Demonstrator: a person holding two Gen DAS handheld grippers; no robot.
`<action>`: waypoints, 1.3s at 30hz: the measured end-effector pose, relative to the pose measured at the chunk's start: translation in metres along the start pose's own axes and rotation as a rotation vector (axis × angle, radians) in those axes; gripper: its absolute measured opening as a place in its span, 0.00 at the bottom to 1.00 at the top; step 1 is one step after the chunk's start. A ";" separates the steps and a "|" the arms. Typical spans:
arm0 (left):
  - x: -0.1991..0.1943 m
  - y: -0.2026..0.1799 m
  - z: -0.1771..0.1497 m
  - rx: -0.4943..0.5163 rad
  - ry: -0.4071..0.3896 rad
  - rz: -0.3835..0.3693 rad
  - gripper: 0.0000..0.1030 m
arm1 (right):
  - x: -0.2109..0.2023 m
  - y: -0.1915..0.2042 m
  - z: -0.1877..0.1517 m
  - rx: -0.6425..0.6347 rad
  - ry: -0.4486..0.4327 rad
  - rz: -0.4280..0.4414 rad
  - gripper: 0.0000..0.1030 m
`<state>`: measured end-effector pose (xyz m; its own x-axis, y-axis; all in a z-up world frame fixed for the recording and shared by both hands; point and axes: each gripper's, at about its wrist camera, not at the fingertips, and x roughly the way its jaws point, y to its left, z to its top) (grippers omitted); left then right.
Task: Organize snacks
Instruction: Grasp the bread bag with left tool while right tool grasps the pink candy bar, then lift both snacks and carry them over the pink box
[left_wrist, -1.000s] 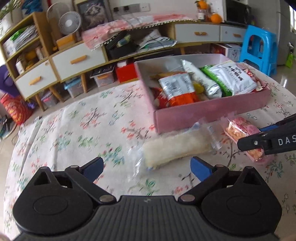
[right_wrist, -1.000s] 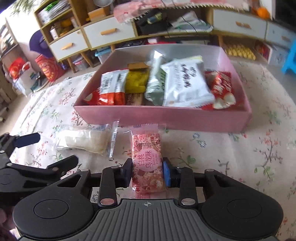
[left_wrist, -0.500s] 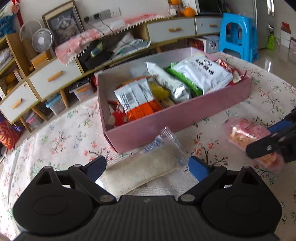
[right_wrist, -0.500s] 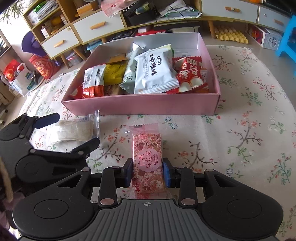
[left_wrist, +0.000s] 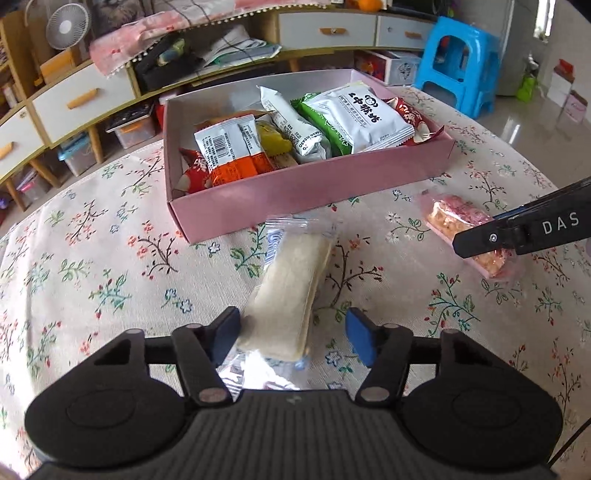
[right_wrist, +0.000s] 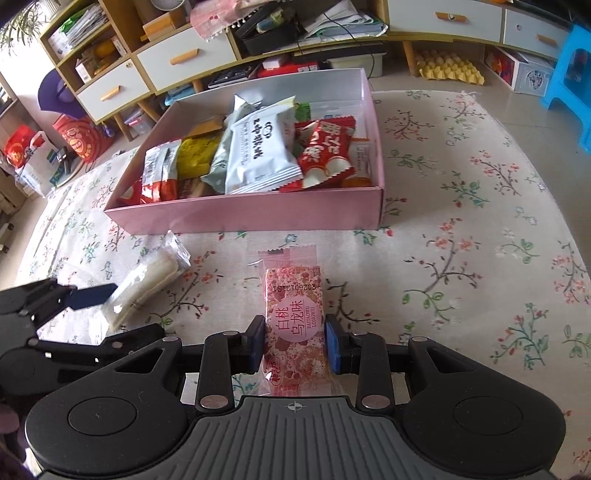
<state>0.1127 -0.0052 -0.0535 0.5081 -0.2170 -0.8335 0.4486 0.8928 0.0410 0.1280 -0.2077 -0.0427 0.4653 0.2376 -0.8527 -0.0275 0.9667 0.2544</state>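
Observation:
A white cake in a clear wrapper (left_wrist: 291, 288) lies on the flowered tablecloth, in front of the pink box (left_wrist: 295, 192) filled with several snack packets. My left gripper (left_wrist: 293, 336) straddles its near end. The jaws are closing: the left pad touches the wrapper, while the right pad stands apart from it. My right gripper (right_wrist: 294, 343) is shut on a pink snack bar (right_wrist: 293, 295) just above the cloth. From the right wrist view, the white cake (right_wrist: 144, 284) and left gripper (right_wrist: 122, 314) show at the left, with the pink box (right_wrist: 251, 214) behind.
A blue stool (left_wrist: 458, 62) stands beyond the table's far right edge. Low cabinets with drawers (left_wrist: 74, 99) and clutter on the floor run along the back. Bare cloth stretches right of the box (right_wrist: 480, 221).
My left jaws have narrowed around the white cake, which now lies lengthwise between them instead of crosswise. The right gripper has shifted across the cloth, still holding the pink bar.

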 end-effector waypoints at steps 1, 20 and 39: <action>0.000 -0.002 0.000 -0.007 0.000 0.008 0.54 | -0.001 0.000 0.000 0.003 0.000 0.000 0.31; -0.002 -0.001 0.009 -0.216 -0.009 0.033 0.32 | -0.006 -0.001 -0.001 0.044 0.013 0.047 0.31; -0.039 -0.002 0.018 -0.370 -0.071 -0.061 0.30 | -0.039 -0.011 0.016 0.151 -0.054 0.132 0.31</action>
<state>0.1056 -0.0060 -0.0111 0.5443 -0.2896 -0.7873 0.1907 0.9567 -0.2201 0.1244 -0.2290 -0.0052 0.5136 0.3523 -0.7824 0.0390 0.9013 0.4315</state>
